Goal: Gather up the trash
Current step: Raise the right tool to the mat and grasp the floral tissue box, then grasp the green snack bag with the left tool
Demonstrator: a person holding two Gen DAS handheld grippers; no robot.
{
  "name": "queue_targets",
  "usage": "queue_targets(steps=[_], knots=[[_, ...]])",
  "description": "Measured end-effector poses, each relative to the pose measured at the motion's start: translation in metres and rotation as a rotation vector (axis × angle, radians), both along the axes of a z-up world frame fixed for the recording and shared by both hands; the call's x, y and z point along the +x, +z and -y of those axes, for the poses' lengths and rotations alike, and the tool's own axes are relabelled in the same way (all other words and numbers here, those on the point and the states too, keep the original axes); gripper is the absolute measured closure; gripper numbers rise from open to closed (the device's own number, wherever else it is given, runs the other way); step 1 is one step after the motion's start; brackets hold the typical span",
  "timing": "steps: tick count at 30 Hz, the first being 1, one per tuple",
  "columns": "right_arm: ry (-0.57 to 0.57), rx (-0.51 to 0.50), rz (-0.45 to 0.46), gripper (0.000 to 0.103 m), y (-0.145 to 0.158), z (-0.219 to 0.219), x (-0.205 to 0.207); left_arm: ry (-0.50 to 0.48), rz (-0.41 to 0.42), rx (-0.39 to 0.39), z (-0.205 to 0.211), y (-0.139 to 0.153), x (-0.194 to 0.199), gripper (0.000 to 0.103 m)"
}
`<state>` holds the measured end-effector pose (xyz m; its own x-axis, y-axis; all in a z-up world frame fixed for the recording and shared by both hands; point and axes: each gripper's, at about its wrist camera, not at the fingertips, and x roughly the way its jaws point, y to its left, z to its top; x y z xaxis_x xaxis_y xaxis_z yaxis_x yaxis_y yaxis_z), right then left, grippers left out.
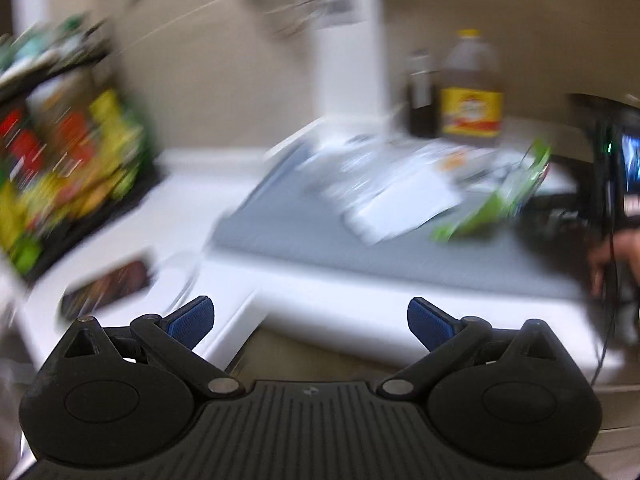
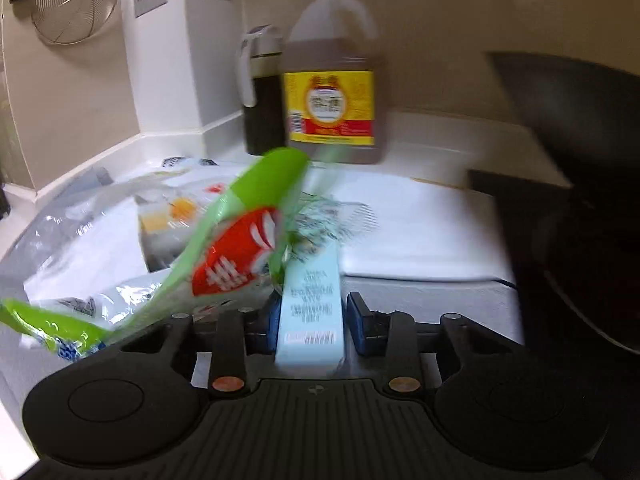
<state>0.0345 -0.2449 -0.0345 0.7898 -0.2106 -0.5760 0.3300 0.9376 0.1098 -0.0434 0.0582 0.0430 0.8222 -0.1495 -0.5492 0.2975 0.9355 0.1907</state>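
2 fingers (image 2: 276, 320) flanking the pale blue packet (image 2: 312, 312)

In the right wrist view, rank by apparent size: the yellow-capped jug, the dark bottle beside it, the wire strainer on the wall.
1. Yellow-capped jug.
2-3. Dark bottle and wire strainer look alike; unranked.

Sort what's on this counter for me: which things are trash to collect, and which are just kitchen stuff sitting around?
Trash to collect:
- green and red wrapper, with its pale blue part between the right gripper's fingers
- clear plastic packaging on the counter
- white paper

Just lying about:
- yellow-capped jug
- dark bottle
- wire strainer on the wall
- snack rack
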Motion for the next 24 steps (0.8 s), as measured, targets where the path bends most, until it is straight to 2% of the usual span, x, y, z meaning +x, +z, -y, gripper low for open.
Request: queue_targets(steps=[3,6,9,11,14,18,20,22,23,24], knots=[[0.016,-0.003,0.002,0.067,-0.002,0.01,-0.016,-0.171,0.029,0.023,0.052,0.003,0.018,0.0],[0.04,0.011,0.007,0.067,-0.002,0.015,-0.024,-0.358,-0.001,0.014,0.097,-0.002,0.034,0.0],[0.057,0.013,0.006,0.067,-0.002,0.016,-0.024,-0.498,-0.031,0.029,0.136,-0.012,0.044,0.0],[0.066,0.013,0.006,0.067,-0.003,0.016,-0.025,-0.52,-0.009,0.068,0.155,-0.022,0.055,0.0],[0.075,0.012,0.009,0.067,-0.003,0.016,-0.025,-0.568,-0.023,0.128,0.175,-0.04,0.071,0.0],[0.081,0.021,0.011,0.066,-0.004,0.018,-0.025,-0.576,-0.058,0.154,0.194,-0.054,0.098,0.0],[0.072,0.036,0.012,0.066,-0.005,0.021,-0.024,-0.575,-0.045,0.17,0.199,-0.059,0.102,0.001],[0.074,0.043,0.013,0.066,-0.006,0.022,-0.024,-0.6,-0.051,0.173,0.202,-0.062,0.104,0.019],[0.075,0.04,0.015,0.066,-0.006,0.022,-0.025,-0.608,-0.066,0.172,0.204,-0.064,0.104,0.055],[0.077,0.038,0.016,0.066,-0.006,0.021,-0.025,-0.601,-0.088,0.169,0.205,-0.064,0.106,0.075]])
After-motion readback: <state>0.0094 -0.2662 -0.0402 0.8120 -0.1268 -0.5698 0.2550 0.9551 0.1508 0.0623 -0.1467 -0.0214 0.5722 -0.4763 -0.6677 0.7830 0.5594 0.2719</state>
